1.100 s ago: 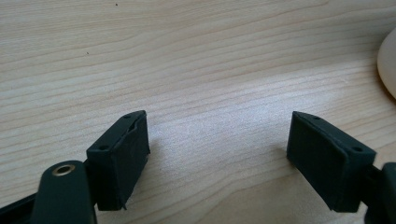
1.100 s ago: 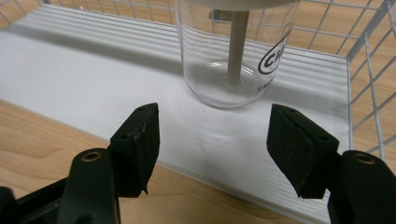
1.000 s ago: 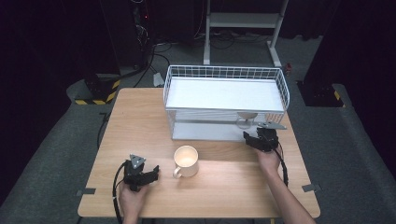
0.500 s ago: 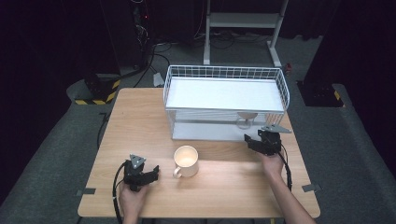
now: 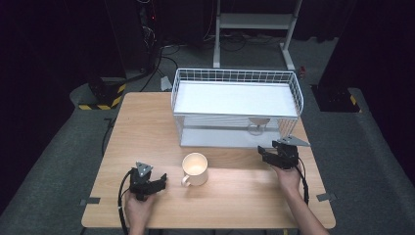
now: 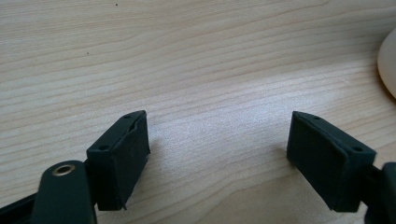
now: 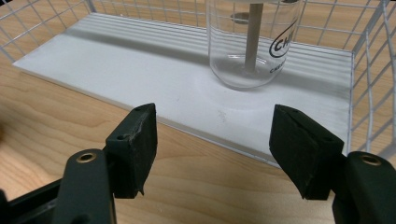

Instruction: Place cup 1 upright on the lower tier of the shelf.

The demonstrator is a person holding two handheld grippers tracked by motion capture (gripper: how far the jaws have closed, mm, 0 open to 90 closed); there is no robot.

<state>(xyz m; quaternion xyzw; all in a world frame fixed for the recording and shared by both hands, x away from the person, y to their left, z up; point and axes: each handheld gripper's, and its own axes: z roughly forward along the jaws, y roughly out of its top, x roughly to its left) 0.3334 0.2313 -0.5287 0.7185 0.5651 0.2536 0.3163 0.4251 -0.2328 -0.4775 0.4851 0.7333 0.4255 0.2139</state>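
A clear glass [image 7: 252, 42] with a printed logo and a pale stem inside stands upright on the lower white shelf [image 7: 140, 70] of a wire rack [image 5: 235, 78]. My right gripper [image 7: 215, 135] is in front of that shelf, a short way back from the glass [image 5: 257, 126]. Its jaws are open, have just been opening, and hold nothing. A cream mug [image 5: 195, 169] sits on the wooden table, handle toward the front left. My left gripper [image 5: 163, 179] rests left of the mug, jaws open over bare wood [image 6: 217, 140]. The mug's rim [image 6: 387, 60] shows at its right.
The white wire rack has a raised top tray [image 5: 235, 98] and wire sides [image 7: 369, 70] around the lower shelf. The table's front edge [image 5: 205, 225] is close to both hands. Dark floor, cables and a metal stand [image 5: 254, 22] lie beyond the table.
My right gripper has drawn back from the rack's lower shelf toward the table's front, leaving the glass standing there. The left gripper and mug have not moved.
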